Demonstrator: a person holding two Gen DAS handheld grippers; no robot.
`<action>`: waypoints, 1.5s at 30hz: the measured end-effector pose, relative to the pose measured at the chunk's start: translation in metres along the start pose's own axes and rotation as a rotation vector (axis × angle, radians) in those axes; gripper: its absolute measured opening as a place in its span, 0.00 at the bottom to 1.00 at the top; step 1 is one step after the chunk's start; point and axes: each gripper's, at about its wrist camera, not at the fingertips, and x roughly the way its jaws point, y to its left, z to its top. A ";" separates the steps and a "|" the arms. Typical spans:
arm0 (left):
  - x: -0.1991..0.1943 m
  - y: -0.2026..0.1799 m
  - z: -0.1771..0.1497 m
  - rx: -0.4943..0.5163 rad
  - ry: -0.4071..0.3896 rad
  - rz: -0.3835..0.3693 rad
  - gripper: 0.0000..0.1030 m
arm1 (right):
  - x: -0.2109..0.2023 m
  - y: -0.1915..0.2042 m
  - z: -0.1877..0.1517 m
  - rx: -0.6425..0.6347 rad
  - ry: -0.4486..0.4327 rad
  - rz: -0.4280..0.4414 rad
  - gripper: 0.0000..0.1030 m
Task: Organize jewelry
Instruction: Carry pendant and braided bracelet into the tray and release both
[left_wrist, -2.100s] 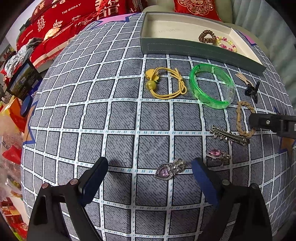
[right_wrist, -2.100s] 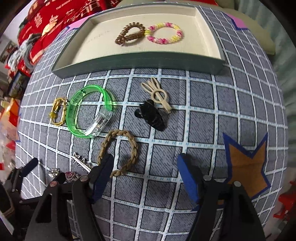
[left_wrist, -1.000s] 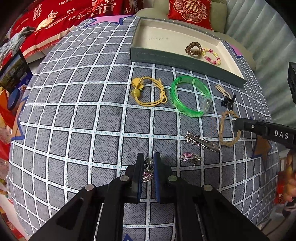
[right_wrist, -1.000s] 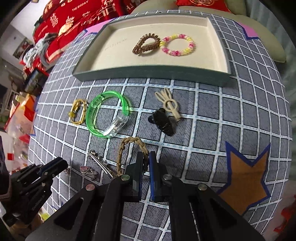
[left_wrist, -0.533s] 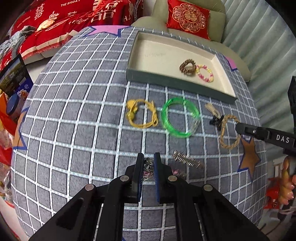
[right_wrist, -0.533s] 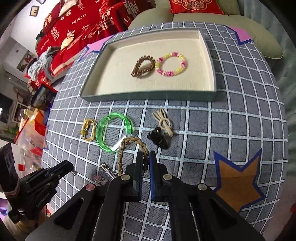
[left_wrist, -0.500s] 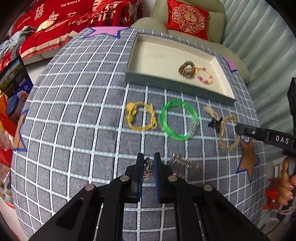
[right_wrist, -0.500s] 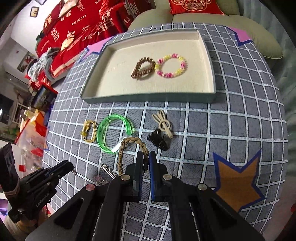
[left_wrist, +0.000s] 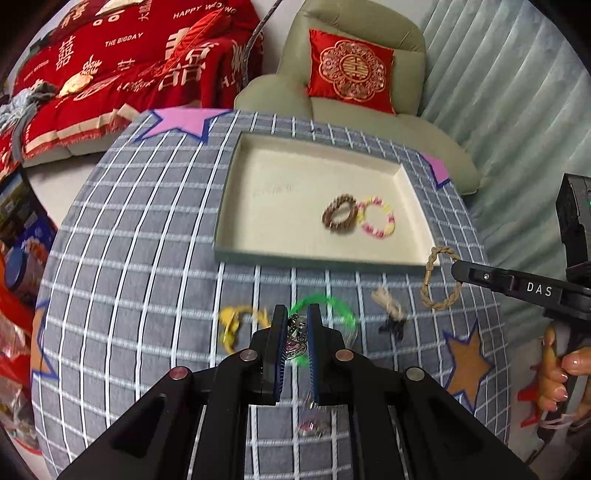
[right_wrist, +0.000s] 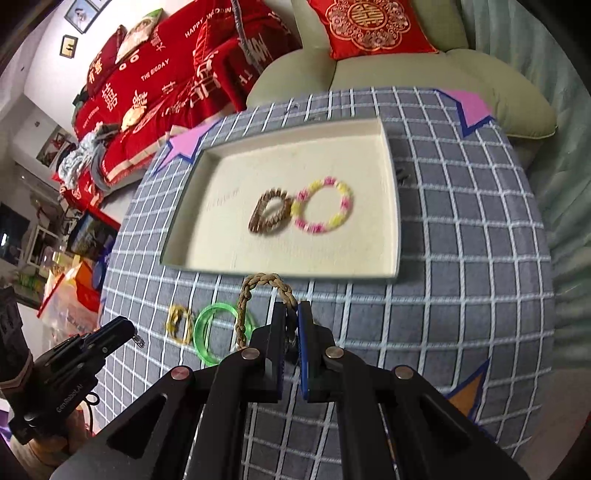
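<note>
A checked cloth (left_wrist: 147, 258) covers the table, and a shallow tray (left_wrist: 295, 256) sits toward 12 o'clock on it. Inside the tray, a brown coil tie (left_wrist: 340, 218) touches a pink-and-yellow bead bracelet (left_wrist: 377, 221) at its 3 o'clock. The right gripper (right_wrist: 291, 325) is clenched on a braided bracelet (right_wrist: 258, 291), held in the air just short of the tray's near wall. The left gripper (left_wrist: 295, 332) is clamped on a heart pendant (left_wrist: 294, 341), lifted above the cloth. Below it lie a green bangle (left_wrist: 332, 306) and, at its 9 o'clock, a yellow hair tie (left_wrist: 236, 325); a black clip (left_wrist: 393, 326) lies at its 3 o'clock.
</note>
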 end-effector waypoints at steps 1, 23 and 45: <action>0.002 -0.001 0.007 0.005 -0.008 0.000 0.19 | 0.000 -0.002 0.005 -0.001 -0.006 -0.002 0.06; 0.091 -0.021 0.103 0.078 -0.046 0.054 0.19 | 0.056 -0.031 0.084 0.019 -0.010 -0.043 0.06; 0.153 -0.016 0.105 0.071 0.045 0.177 0.20 | 0.106 -0.048 0.088 0.036 0.069 -0.069 0.07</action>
